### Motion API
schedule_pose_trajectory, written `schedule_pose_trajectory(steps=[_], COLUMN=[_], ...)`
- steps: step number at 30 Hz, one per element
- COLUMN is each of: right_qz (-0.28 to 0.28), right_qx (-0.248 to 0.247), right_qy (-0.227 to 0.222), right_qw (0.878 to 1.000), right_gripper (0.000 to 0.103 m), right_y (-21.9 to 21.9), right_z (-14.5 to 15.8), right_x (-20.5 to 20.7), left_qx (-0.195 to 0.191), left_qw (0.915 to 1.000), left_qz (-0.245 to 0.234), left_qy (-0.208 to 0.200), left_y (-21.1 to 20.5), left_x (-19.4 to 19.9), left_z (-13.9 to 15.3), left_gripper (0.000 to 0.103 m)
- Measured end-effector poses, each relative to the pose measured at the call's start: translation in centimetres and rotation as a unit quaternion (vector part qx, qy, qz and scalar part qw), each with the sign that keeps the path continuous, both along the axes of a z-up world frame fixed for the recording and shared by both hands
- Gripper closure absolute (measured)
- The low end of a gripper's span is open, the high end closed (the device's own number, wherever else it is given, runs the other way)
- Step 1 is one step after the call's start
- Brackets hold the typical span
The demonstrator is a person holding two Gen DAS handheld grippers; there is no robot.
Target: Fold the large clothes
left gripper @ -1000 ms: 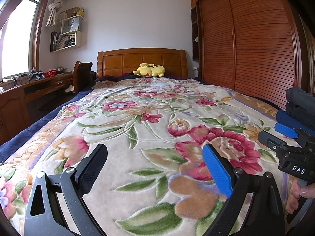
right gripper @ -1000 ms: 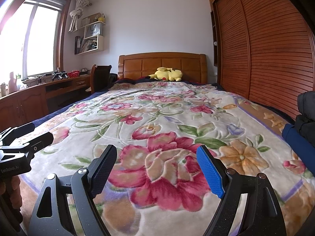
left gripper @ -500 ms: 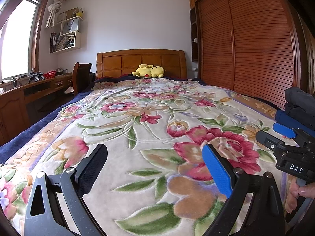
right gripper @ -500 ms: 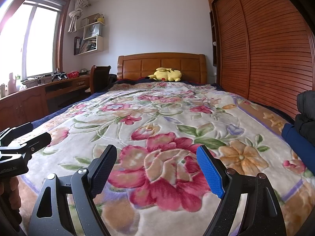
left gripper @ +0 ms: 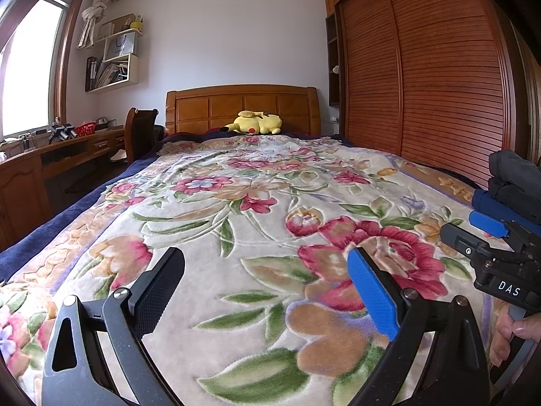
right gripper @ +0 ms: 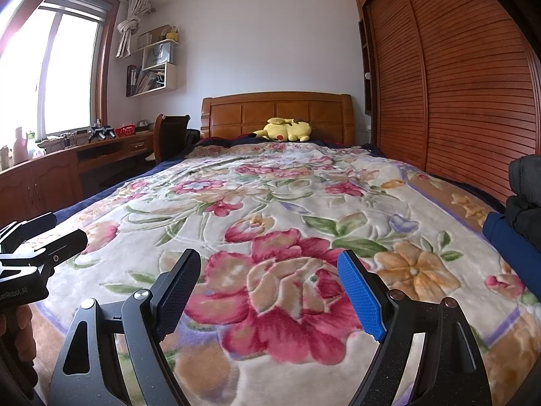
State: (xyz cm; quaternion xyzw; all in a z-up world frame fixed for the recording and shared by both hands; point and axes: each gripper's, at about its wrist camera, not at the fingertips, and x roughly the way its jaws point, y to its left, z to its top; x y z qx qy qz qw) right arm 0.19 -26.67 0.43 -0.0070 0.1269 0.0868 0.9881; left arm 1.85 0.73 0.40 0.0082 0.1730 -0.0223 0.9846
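A stack of folded dark grey and blue clothes (left gripper: 510, 186) lies at the right edge of the bed; it also shows in the right wrist view (right gripper: 520, 223). My left gripper (left gripper: 267, 287) is open and empty, held low over the floral blanket (left gripper: 236, 209). My right gripper (right gripper: 270, 287) is open and empty too, over the same blanket (right gripper: 270, 203). The right gripper shows at the right of the left wrist view (left gripper: 487, 237). The left gripper shows at the left of the right wrist view (right gripper: 37, 240). No unfolded garment is in view.
A yellow plush toy (left gripper: 253, 123) lies by the wooden headboard (left gripper: 241, 106). A wardrobe with slatted doors (left gripper: 422, 77) runs along the right. A desk (left gripper: 50, 159) and chair (left gripper: 140, 132) stand at the left under a window.
Both views have tilted up slightly and the bed sits a little lower in frame. Both grippers stay open and empty.
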Motion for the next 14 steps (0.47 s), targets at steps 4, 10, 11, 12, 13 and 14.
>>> schedule_pose_trajectory(steps=[4, 10, 11, 12, 13, 14], right_qz=[0.001, 0.001, 0.002, 0.002, 0.002, 0.002], right_qx=[0.002, 0.003, 0.003, 0.003, 0.003, 0.003], right_qy=[0.000, 0.000, 0.000, 0.000, 0.000, 0.000], right_qw=[1.000, 1.000, 1.000, 1.000, 1.000, 1.000], right_gripper=[0.019, 0.019, 0.019, 0.019, 0.019, 0.019], right_y=[-0.14, -0.17, -0.29, -0.23, -0.29, -0.27], right_z=[0.03, 0.02, -0.01, 0.00, -0.03, -0.02], right_x=[0.07, 0.11, 0.10, 0.11, 0.09, 0.09], left_qx=[-0.001, 0.000, 0.000, 0.000, 0.000, -0.001], left_qw=[1.0000, 1.0000, 1.0000, 1.0000, 1.0000, 1.0000], left_qz=[-0.002, 0.000, 0.000, 0.000, 0.000, -0.001], left_qy=[0.000, 0.000, -0.001, -0.001, 0.000, -0.001], left_y=[-0.04, -0.11, -0.13, -0.04, -0.08, -0.10], left_x=[0.02, 0.04, 0.04, 0.01, 0.05, 0.06], left_z=[0.01, 0.07, 0.08, 0.03, 0.05, 0.06], left_gripper=[0.005, 0.005, 0.005, 0.005, 0.005, 0.006])
